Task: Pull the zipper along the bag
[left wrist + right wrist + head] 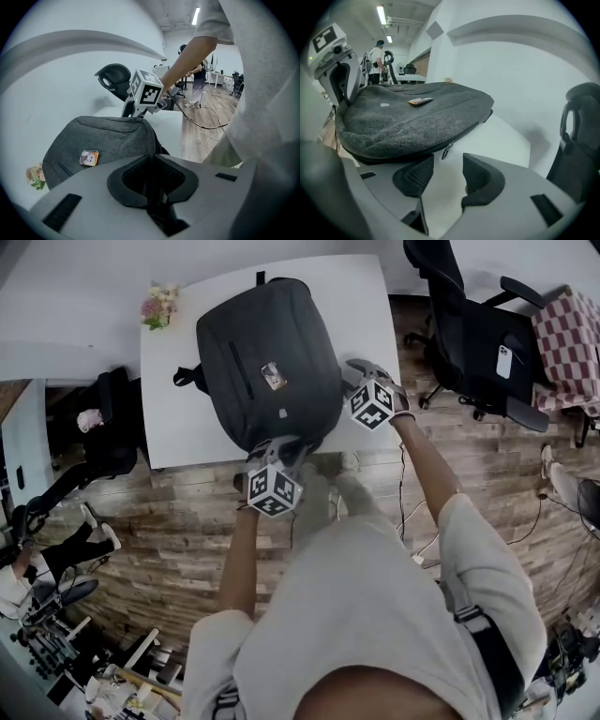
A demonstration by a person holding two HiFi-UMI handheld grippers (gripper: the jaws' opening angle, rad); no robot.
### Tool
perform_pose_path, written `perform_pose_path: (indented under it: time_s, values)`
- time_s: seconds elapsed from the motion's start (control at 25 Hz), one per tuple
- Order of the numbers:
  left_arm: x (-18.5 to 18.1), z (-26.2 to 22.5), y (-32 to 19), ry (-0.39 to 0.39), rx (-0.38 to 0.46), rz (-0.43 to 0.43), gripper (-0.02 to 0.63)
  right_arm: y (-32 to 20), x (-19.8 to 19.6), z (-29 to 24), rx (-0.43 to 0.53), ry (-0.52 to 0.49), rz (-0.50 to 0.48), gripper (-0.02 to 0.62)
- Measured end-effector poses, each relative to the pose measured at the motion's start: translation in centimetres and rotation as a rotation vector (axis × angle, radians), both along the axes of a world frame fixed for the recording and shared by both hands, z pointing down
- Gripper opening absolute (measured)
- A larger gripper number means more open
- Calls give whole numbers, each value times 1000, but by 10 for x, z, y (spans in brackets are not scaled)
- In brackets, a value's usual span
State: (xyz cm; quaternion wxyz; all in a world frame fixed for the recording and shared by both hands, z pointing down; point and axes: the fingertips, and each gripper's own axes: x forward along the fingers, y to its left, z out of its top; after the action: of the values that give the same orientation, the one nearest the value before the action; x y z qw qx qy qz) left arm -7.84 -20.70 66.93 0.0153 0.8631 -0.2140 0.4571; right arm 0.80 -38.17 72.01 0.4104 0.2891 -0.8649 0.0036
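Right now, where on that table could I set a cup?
Bare table strip left of the backpack, nearer than the flowers; the far right corner. Crowded: left gripper at the near edge, right gripper at the backpack's right side.

White table point(171, 432): grey backpack point(292, 334) lying flat, flowers point(159, 306) at corner.

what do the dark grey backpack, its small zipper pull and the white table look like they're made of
Dark grey backpack: woven fabric, probably polyester, matte; a heathered weave shows up close.
Small zipper pull: looks metal, dull silvery sheen, but too small to be sure.
White table: smooth low-gloss top, likely laminate.
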Motion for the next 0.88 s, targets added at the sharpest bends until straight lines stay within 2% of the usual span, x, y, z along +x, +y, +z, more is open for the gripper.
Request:
perform_pose_path:
  time_s: [0.48,0.72,0.88]
  values:
    - [0,4,1,1,-21,12,62,-15,-17,0,40,71,-146,170]
    - [2,8,0,0,-30,15,61,-19,-19,4,46,55,-122,36]
    - [1,8,-1,3,-34,11,61,-20,-19,3,52,63,-130,21]
